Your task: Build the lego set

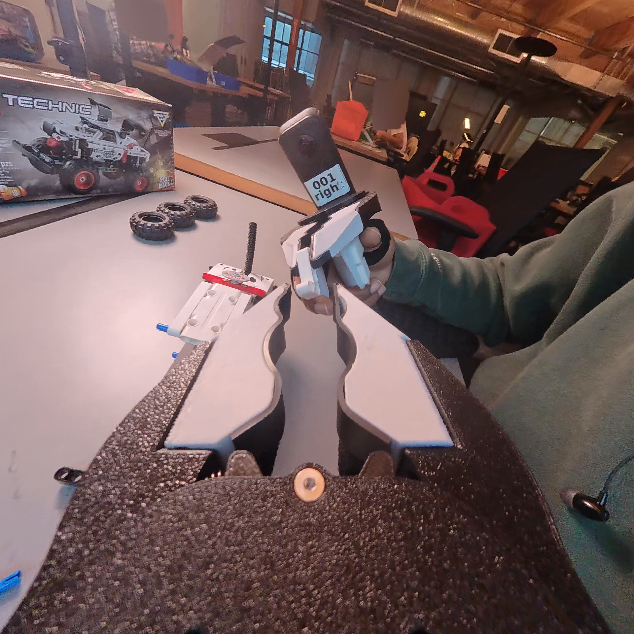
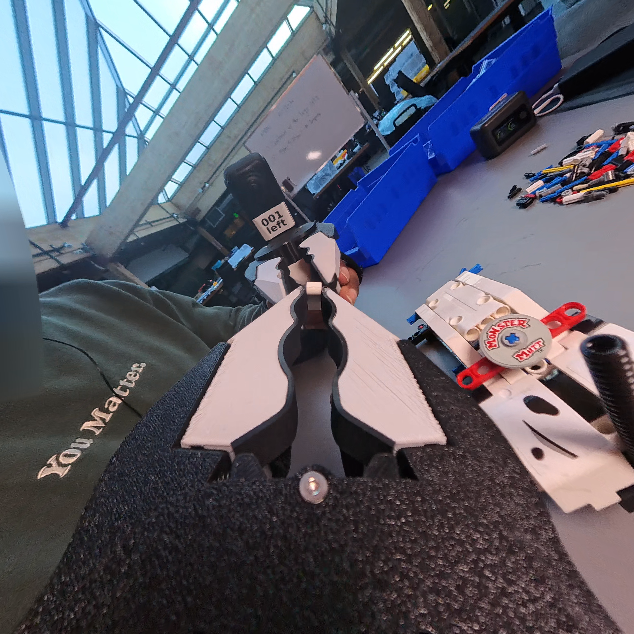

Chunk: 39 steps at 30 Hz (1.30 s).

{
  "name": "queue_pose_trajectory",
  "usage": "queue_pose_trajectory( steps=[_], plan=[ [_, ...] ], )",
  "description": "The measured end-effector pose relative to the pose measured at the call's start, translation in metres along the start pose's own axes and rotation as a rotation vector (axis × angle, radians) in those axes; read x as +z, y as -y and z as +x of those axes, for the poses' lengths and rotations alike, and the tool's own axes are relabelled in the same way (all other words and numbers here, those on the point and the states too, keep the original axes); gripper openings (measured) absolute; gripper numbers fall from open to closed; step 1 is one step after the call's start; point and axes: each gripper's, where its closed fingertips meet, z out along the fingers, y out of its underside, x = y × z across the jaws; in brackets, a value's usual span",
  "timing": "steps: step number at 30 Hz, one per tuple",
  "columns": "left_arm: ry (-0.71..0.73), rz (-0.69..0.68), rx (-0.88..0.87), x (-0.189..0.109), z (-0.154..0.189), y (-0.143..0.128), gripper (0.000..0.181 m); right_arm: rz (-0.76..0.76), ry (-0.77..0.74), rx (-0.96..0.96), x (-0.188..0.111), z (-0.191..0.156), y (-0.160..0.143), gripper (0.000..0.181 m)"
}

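Note:
My right gripper (image 2: 313, 295) is shut on a small white lego piece (image 2: 313, 289) and holds it up in the air. My left gripper (image 1: 312, 291) is open and faces it tip to tip, its fingers either side of the right gripper's tips (image 1: 326, 284). It also shows in the right wrist view (image 2: 298, 274), just beyond the white piece. The part-built white truck body (image 1: 219, 305) with a red beam, a round grey badge (image 2: 514, 339) and a black ribbed tube (image 2: 614, 387) lies on the grey table, left of my left gripper.
Three black tyres (image 1: 173, 216) and the set's box (image 1: 85, 144) lie farther back on the table. A pile of loose lego pieces (image 2: 583, 171), a black device (image 2: 502, 127) and blue bins (image 2: 446, 154) are beyond the truck body. A green sleeve (image 1: 480, 274) is at the right.

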Motion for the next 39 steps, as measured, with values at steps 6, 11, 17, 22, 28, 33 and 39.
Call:
queue_pose_trajectory(
  steps=[6, 11, 17, 22, 28, 33, 39],
  plan=[
    [0.173, -0.056, 0.155, -0.003, -0.017, -0.009, 0.014, -0.024, -0.126, -0.076, 0.007, 0.014, -0.006, 0.008],
    [0.345, -0.168, 0.392, 0.000, -0.031, -0.021, 0.023, -0.011, -0.302, -0.142, 0.011, 0.028, -0.003, 0.008],
    [0.427, -0.234, 0.443, 0.002, -0.047, -0.031, 0.009, -0.016, -0.466, -0.127, 0.019, 0.045, -0.012, 0.008],
    [0.263, -0.090, 0.229, 0.000, -0.034, -0.018, 0.007, 0.031, -0.362, -0.276, 0.026, 0.018, -0.002, 0.024],
    [-0.263, 0.364, -0.340, -0.036, -0.002, 0.042, 0.007, 0.141, -0.161, -0.407, 0.015, -0.024, 0.020, 0.035],
    [-0.486, 0.507, -0.591, -0.051, 0.003, 0.055, 0.007, 0.052, -0.346, -0.808, 0.023, -0.014, 0.007, 0.032],
    [-0.567, 0.506, -0.691, -0.040, 0.009, 0.048, 0.007, 0.067, -0.400, -0.960, 0.034, -0.021, 0.004, 0.023]
  ],
)
